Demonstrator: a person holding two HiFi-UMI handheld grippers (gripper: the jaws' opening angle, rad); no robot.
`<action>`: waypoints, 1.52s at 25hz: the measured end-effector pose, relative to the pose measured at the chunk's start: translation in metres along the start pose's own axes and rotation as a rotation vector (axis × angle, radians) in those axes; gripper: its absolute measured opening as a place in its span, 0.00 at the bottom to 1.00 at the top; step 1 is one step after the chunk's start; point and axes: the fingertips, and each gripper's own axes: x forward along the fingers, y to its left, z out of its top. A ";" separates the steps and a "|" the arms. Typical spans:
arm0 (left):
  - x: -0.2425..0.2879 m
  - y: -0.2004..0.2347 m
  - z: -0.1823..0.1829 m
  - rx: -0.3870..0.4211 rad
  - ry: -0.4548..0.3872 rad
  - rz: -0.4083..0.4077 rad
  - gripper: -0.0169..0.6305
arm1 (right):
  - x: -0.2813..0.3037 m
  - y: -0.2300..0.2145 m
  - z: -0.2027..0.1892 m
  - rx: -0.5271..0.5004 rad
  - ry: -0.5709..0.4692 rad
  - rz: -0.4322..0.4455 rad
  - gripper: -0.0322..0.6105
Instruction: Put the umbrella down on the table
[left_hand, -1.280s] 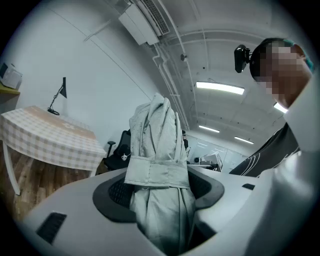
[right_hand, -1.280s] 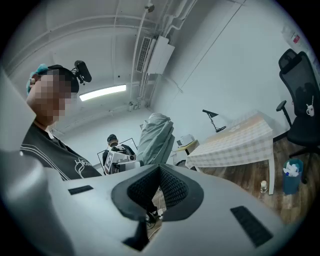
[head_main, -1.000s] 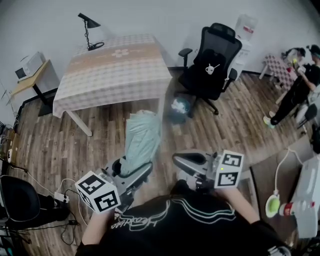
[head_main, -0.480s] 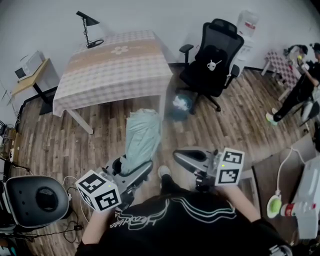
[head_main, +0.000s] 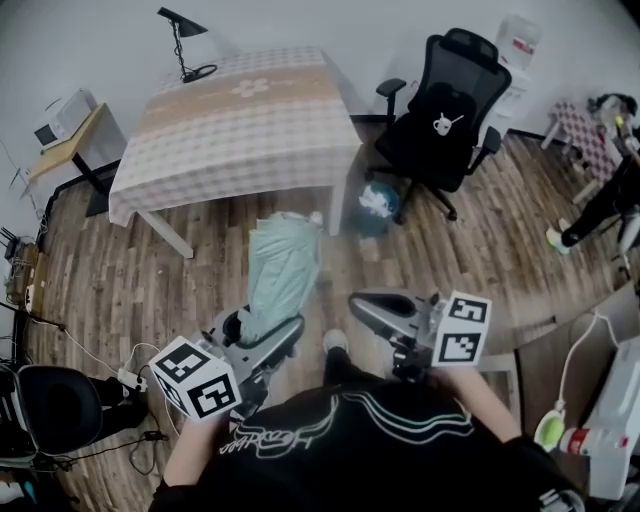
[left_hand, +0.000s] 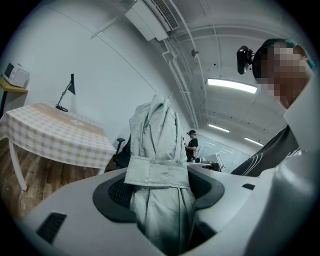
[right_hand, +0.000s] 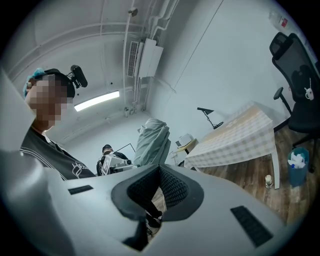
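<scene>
Floor (head_main: 150, 290): wood planks run under everything I see in the head view.
Table (head_main: 240, 120): covered by a pale checked cloth with a tan band across the middle. It sits ahead of me, beyond the umbrella's far end.
Chair (head_main: 445, 110): a black mesh office chair, to the right of the table.
Umbrella (head_main: 282, 275): folded, with pale grey-green fabric bunched in long soft pleats. A strap of the same cloth (left_hand: 156, 172) is wrapped round it right at the jaws. It is carried above the floor, pointing toward the table's near edge, and is not on the table. I cannot see its handle end.
Left gripper (head_main: 268, 335): jaws spread wide round the umbrella's bundled fabric, with both dark pads pressed against it. In the left gripper view the bundle fills the gap and rises out past the jaw tips.
Right gripper (head_main: 365, 305): in its own view the pads meet at the tips and hold nothing. It is just right of the umbrella, not touching it.
Bin (head_main: 375, 205): small and round, with crumpled white stuff inside, on the floor between the table and the chair.
Lamp (head_main: 185, 45): a thin black desk lamp at the table's far left corner.
</scene>
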 end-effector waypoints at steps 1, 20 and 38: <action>0.005 0.006 0.001 -0.005 0.003 0.003 0.44 | 0.002 -0.008 0.001 0.008 0.001 -0.002 0.07; 0.132 0.125 0.052 -0.080 0.069 0.047 0.44 | 0.033 -0.174 0.077 0.095 -0.008 -0.014 0.07; 0.201 0.166 0.102 -0.025 0.064 0.051 0.44 | 0.042 -0.241 0.126 0.060 -0.034 0.018 0.07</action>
